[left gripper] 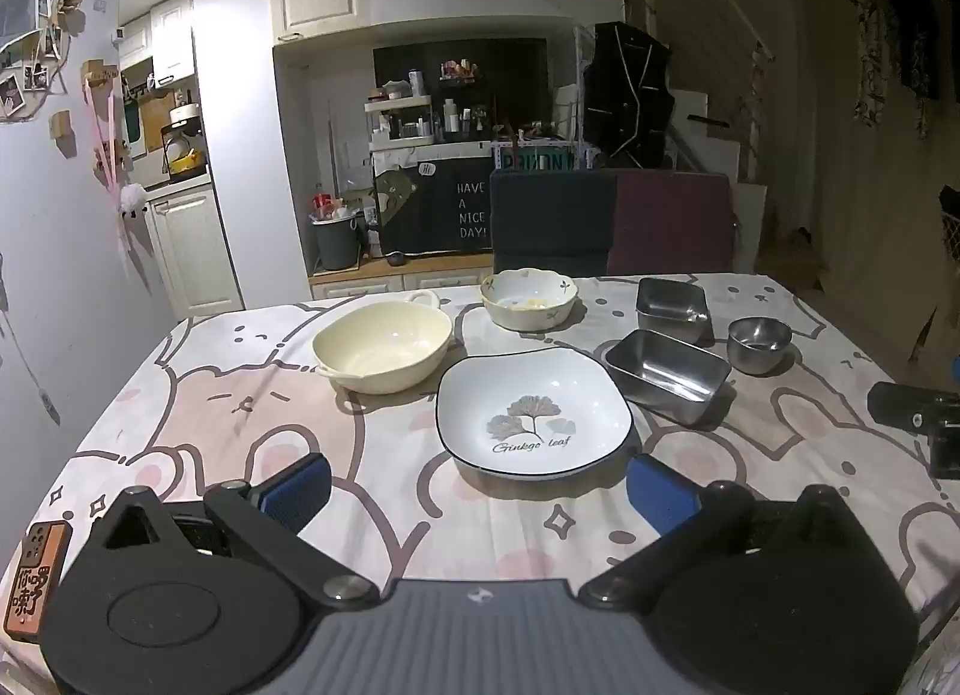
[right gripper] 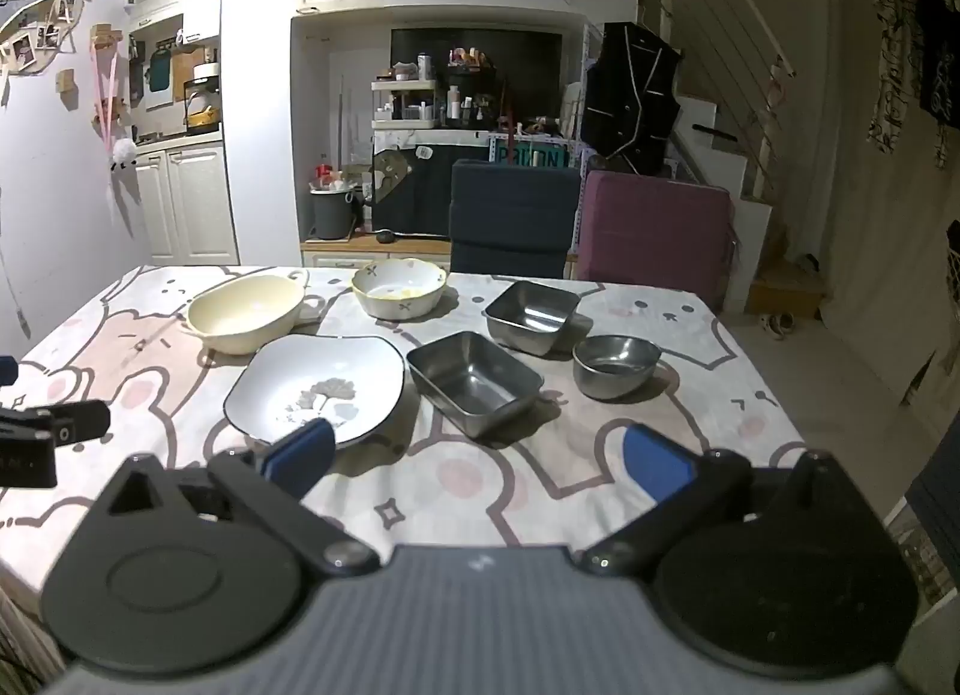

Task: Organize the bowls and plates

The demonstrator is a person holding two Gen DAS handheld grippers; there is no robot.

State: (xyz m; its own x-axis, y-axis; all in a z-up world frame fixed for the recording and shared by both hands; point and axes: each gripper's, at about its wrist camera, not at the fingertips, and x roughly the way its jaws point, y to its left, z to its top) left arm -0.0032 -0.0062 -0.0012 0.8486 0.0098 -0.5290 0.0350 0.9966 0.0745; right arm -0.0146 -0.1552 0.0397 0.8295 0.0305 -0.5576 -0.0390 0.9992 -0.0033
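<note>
Both tools (left gripper: 477, 488) (right gripper: 477, 458) gape over bare tablecloth (left gripper: 390, 455); plate (left gripper: 534, 413) just ahead.

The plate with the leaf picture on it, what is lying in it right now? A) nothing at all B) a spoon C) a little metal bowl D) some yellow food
A: the ginkgo leaf plate sits bare on the tablecloth, showing only its printed leaf and lettering; the round steel bowl stands apart, farther right.

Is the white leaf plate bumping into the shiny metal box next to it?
Apart. In the left wrist view, a strip of tablecloth shows between the leaf plate and the metal box.
</note>
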